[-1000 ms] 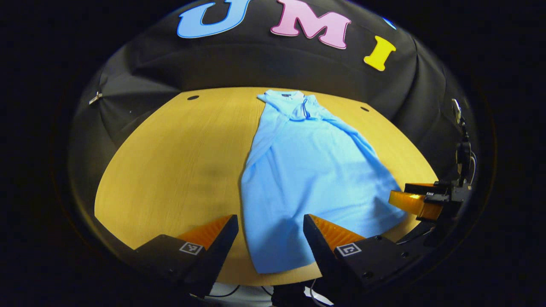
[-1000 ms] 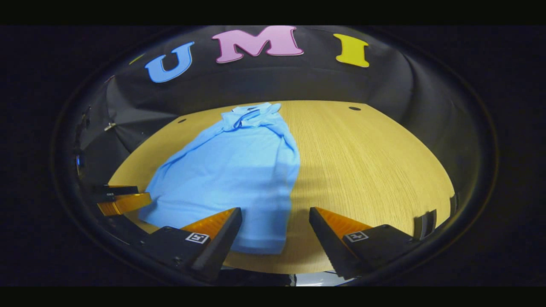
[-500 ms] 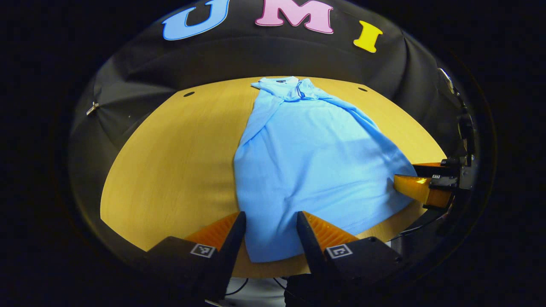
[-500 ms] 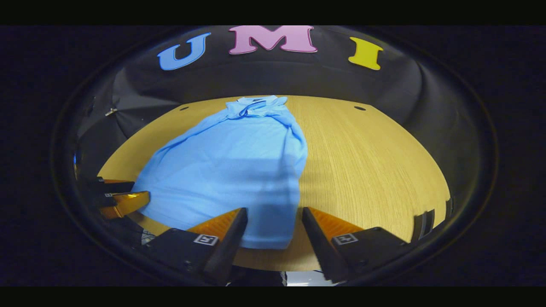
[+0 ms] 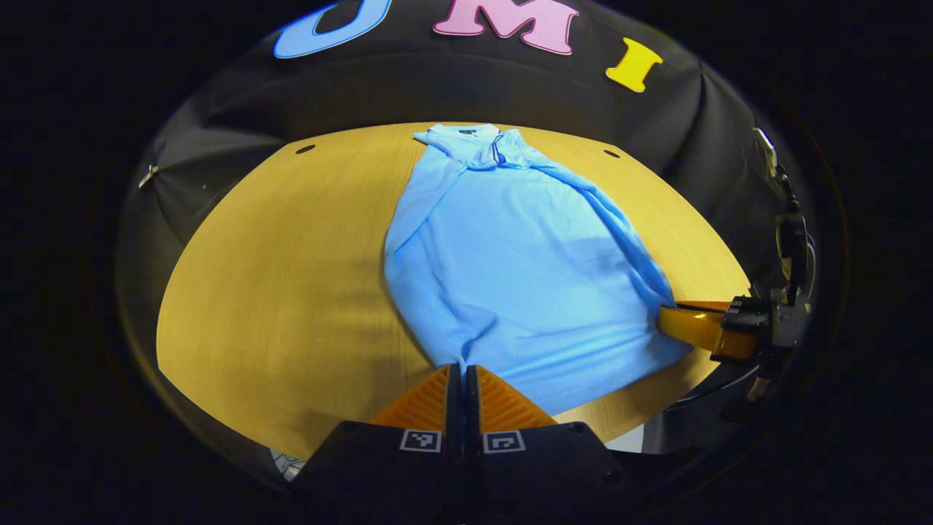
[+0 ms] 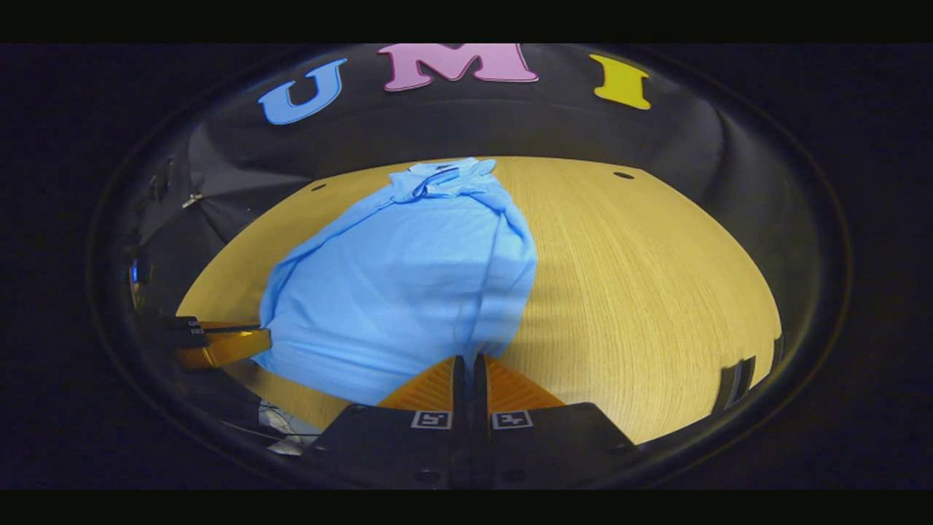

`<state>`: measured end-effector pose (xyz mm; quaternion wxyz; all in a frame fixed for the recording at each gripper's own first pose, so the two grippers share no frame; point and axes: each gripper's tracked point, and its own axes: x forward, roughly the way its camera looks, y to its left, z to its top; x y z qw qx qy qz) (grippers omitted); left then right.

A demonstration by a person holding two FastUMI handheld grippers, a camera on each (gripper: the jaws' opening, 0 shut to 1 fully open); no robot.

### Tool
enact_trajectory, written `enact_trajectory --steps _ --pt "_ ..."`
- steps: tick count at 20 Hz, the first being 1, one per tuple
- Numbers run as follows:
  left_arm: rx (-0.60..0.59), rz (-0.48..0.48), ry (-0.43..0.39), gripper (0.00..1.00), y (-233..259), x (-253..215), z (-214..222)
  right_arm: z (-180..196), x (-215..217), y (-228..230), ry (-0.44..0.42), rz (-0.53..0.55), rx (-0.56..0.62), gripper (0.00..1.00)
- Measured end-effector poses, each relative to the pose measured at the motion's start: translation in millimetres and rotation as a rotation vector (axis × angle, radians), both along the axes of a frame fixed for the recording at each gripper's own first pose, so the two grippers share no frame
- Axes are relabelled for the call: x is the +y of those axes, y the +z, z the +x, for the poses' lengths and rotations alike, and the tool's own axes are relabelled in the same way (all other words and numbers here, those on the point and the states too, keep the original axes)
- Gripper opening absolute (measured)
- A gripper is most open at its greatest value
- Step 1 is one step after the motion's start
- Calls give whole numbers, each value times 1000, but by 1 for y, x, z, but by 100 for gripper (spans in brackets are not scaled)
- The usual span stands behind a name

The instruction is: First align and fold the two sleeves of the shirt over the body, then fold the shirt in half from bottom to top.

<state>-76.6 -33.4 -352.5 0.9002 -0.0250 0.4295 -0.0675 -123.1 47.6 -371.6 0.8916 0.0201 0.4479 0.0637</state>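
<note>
Sleeves already folded in; bottom-to-top fold starting. Left tool (image 5: 463,375) and right tool (image 6: 469,364) each clamped on the blue polo shirt (image 5: 525,262) hem. Next: lift both corners evenly toward collar (image 5: 481,142).

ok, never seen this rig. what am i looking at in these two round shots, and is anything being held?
No robot arm here: a person holds a two-finger gripper in each hand, and each gripper carries a fisheye camera looking forward along its own fingers. One shot is the left gripper view, the other the right gripper view.

A light blue shirt lies on a wooden table, collar at the far end, sleeves already folded in.

The left gripper is closed on the shirt's near hem at one bottom corner. The right gripper is closed on the other bottom corner. Each camera also catches the other gripper off to the side, at the shirt's edge. This looks like the start of the bottom-to-top fold.
</note>
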Motion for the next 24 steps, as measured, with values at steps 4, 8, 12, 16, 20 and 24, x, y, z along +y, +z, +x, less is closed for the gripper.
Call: enact_trajectory --steps 4,8,12,16,20,24 --pt "56 -31 31 6 2 1 2 3 -3 3 5 42 59 5" --pt "33 -24 37 6 36 -1 12 23 -1 33 29 59 47 5" --pt "-35 -37 42 6 91 -2 45 70 0 83 47 84 -42 5" --pt "-138 -43 37 6 148 -4 93 132 -1 132 47 107 -133 0" --pt "-218 -46 40 6 190 -4 151 202 0 166 60 113 -224 5" --pt "-270 -15 37 6 209 7 212 268 4 184 81 105 -297 5"
